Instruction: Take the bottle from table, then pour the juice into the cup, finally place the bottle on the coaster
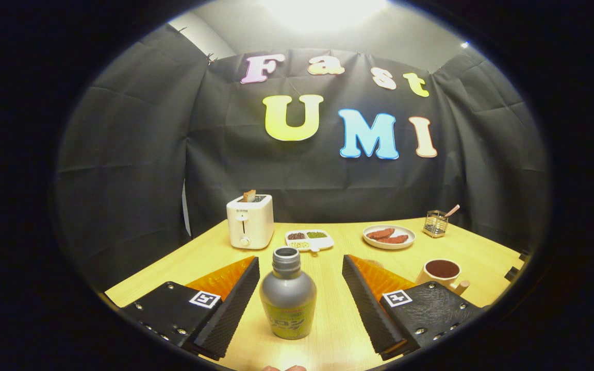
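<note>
right now the bottle [287, 293] stands upright on the table [338, 330], squarely between the spread fingers of the released gripper [300, 281], neither pad touching it; its long axis is vertical, and the cup [441, 273] sits to the bottle's right

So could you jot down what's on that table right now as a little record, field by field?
tongs: open, one finger on each side of the bottle, not touching it
bottle: grey, upright, uncapped, between the fingers
cup: beyond the right finger, dark inside
toaster: white, far side, a slice sticking up
divided dish: beside the toaster, holding grains
plate: holds reddish pieces
wire holder: far corner
table: light wood
</note>
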Demonstrator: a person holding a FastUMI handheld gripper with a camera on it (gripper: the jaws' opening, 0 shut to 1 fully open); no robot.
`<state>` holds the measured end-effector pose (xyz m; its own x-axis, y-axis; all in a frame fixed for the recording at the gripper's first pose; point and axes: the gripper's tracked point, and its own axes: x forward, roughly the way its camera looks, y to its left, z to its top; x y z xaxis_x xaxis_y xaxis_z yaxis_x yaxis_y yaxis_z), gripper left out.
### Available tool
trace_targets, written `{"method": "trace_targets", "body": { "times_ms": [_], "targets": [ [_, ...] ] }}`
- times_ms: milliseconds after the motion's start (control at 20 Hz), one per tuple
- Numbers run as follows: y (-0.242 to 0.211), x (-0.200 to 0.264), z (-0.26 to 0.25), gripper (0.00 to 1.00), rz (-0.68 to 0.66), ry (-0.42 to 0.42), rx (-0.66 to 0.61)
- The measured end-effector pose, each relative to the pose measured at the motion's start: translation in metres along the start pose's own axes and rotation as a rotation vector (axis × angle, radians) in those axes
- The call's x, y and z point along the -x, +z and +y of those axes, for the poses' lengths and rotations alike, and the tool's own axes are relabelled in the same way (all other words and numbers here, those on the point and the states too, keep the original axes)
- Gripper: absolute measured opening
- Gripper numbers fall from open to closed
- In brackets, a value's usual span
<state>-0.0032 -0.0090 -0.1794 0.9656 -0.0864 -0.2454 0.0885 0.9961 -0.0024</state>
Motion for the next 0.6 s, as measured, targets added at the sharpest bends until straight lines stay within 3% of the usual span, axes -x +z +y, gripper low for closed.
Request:
{"method": "trace_targets", "body": {
  "times_ms": [600],
  "targets": [
    [-0.078,-0.03,0.011,0.99,0.148,0.025,-0.021]
  ]
}}
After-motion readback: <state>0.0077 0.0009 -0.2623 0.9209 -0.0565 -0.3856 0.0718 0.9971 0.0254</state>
